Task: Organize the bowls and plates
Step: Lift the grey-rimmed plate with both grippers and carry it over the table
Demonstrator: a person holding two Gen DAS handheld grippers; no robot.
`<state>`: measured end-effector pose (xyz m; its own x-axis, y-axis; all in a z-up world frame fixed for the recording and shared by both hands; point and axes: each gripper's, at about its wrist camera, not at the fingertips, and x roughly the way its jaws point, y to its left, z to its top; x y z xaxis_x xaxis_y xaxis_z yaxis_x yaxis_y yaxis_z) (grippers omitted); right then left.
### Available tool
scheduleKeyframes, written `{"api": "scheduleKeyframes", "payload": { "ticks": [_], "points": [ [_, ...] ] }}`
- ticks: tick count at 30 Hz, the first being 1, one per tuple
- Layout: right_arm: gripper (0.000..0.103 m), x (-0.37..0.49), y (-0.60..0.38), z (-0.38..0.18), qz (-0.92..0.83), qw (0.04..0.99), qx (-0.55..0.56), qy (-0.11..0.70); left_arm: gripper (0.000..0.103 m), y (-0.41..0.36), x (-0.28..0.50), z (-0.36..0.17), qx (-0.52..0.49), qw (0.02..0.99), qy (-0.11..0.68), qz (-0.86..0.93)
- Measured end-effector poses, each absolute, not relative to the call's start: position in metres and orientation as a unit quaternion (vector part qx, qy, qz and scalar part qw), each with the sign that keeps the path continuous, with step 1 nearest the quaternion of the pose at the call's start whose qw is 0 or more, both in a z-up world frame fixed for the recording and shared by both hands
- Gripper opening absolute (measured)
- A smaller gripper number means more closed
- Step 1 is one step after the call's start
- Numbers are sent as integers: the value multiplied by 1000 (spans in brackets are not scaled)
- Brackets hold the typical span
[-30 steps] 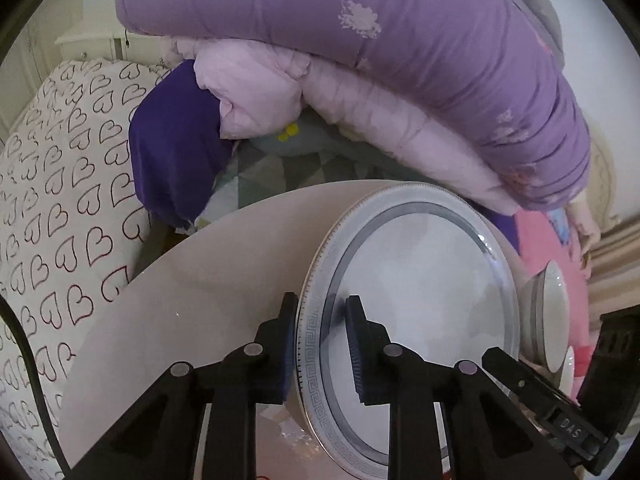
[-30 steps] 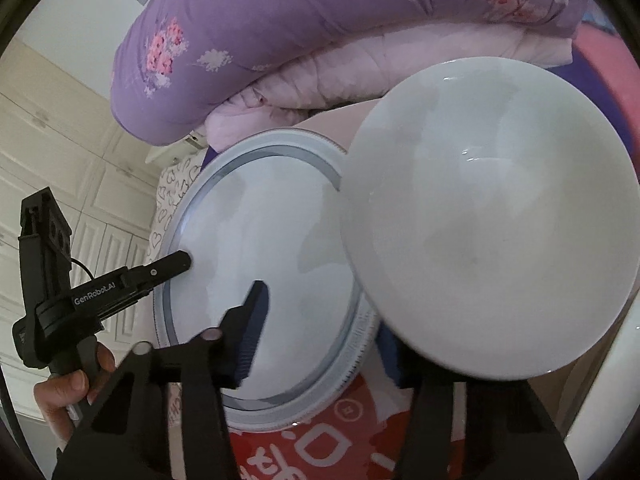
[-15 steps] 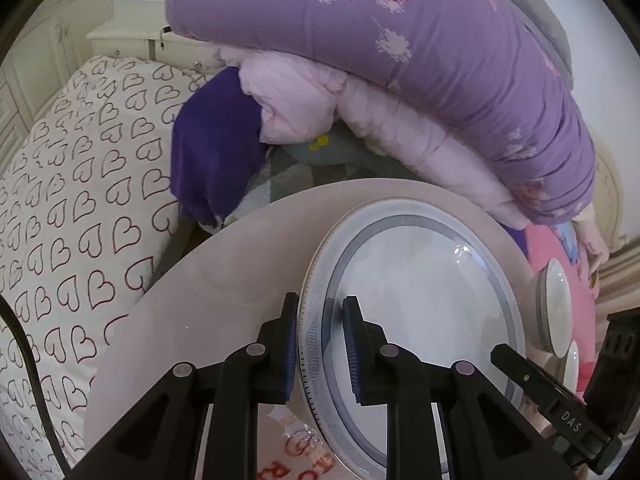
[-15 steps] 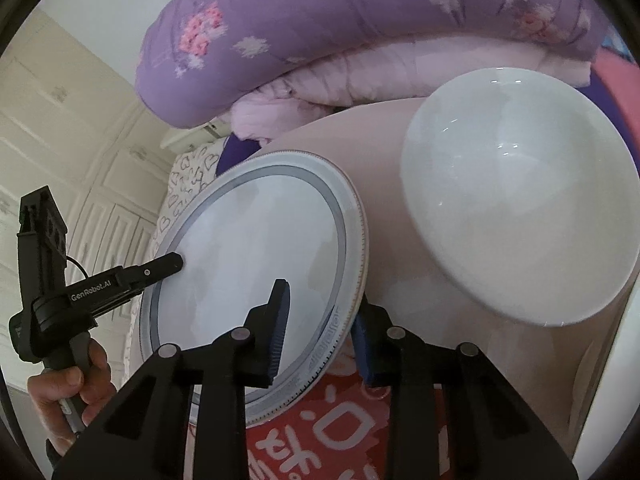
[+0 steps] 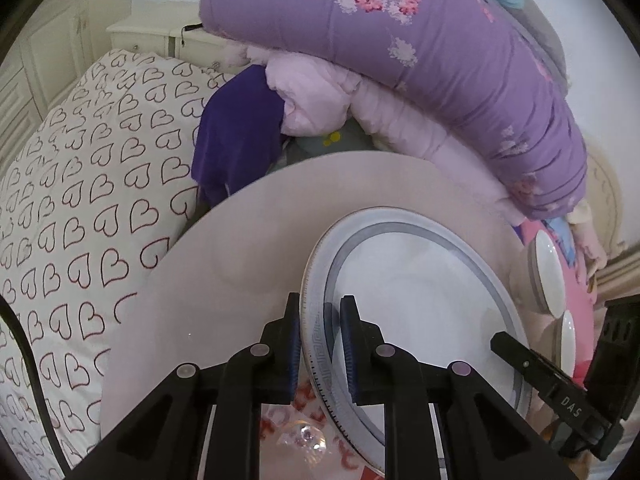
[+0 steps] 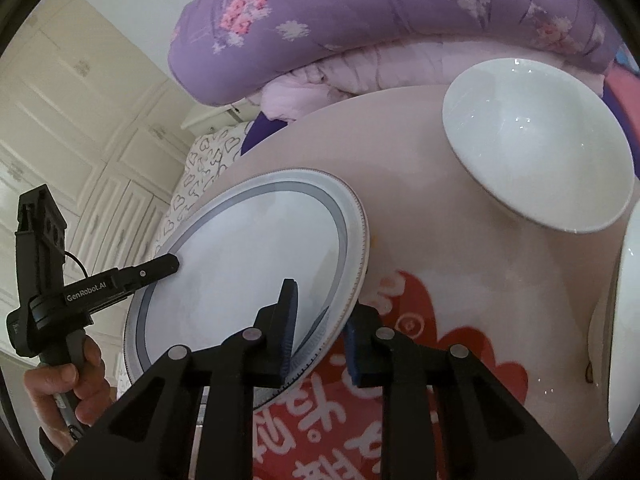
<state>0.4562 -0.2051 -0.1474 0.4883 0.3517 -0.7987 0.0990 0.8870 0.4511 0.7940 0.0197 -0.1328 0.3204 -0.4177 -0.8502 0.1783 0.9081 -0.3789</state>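
the plate (image 5: 420, 300) tilts over the round table (image 5: 240, 248), face up toward both cameras. the left gripper (image 5: 320, 344) pinches its left rim; the right gripper (image 6: 318, 330), jaws closing, straddles its right rim. a white bowl (image 6: 536, 144) sits upright well apart near the table's far edge, with bare tabletop between. both grippers point steeply down.
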Motion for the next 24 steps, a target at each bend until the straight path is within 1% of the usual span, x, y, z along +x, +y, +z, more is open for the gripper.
{"api": "scheduleKeyframes", "payload": {
  "ticks": [8,17,24],
  "points": [
    [21,435,-191,-142,97,837,201,500,13,47,752,-122,-131,811,542,-176],
    [21,405,-176,-115,127,851,179,476,12,83,688,-84,-143,830,511,-172],
    [21,373,-163,-94,151,859,157,464,12,109,619,-55,-162,844,486,-160]
  ]
}}
